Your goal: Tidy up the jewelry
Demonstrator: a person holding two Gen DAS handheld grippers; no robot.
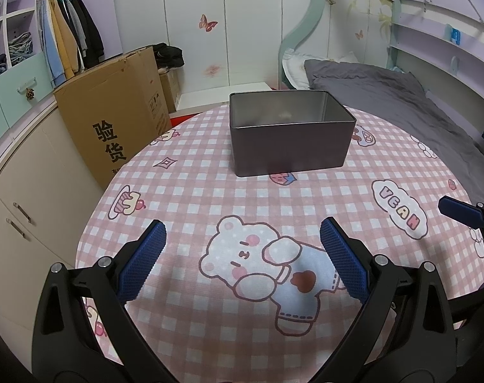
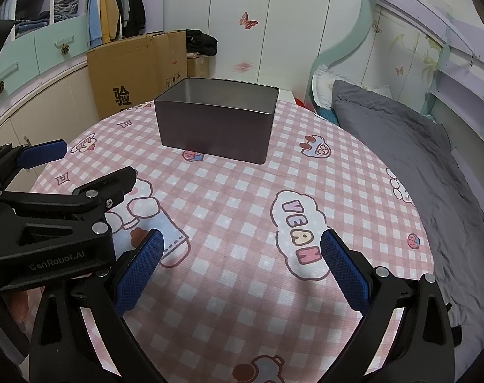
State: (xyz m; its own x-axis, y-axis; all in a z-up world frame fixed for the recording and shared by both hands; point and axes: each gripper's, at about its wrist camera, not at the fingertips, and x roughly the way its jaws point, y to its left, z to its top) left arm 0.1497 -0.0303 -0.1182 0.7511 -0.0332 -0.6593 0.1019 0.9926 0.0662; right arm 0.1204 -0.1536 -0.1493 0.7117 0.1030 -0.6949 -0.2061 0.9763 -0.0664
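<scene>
open tin on the round table, both grippers empty

a dark grey metal tin (image 1: 290, 134) sits lidless toward the far side of the round table (image 1: 184, 191), its walls smooth and matte outside, brushed and paler inside, corners rounded. it is rectangular, with the long axis running left to right across the left wrist view and one long wall facing that camera; from the right wrist view it is turned a little, one corner nearer. something small and pale shows faintly against the inner back wall, too blurred to tell what it is.

the table wears a soft-looking cloth in pink and white check, printed with a cartoon bear (image 1: 261, 265), a cupcake, strawberries and a cloud bearing coloured letters (image 2: 301, 239).

the left gripper (image 1: 242, 252) hangs over the near part of the cloth, above the bear, its black frame ending in blue fingers (image 1: 144, 261) with a fine dimpled grip; they stand wide apart with nothing between them. the right gripper (image 2: 242, 255) is just beside it, near the lettered cloud, fingers equally wide and empty.

beyond the table: a brown cardboard box (image 1: 114, 121) with printed characters, hanging clothes, and a bed (image 1: 385, 102) under a rumpled grey cover.
</scene>
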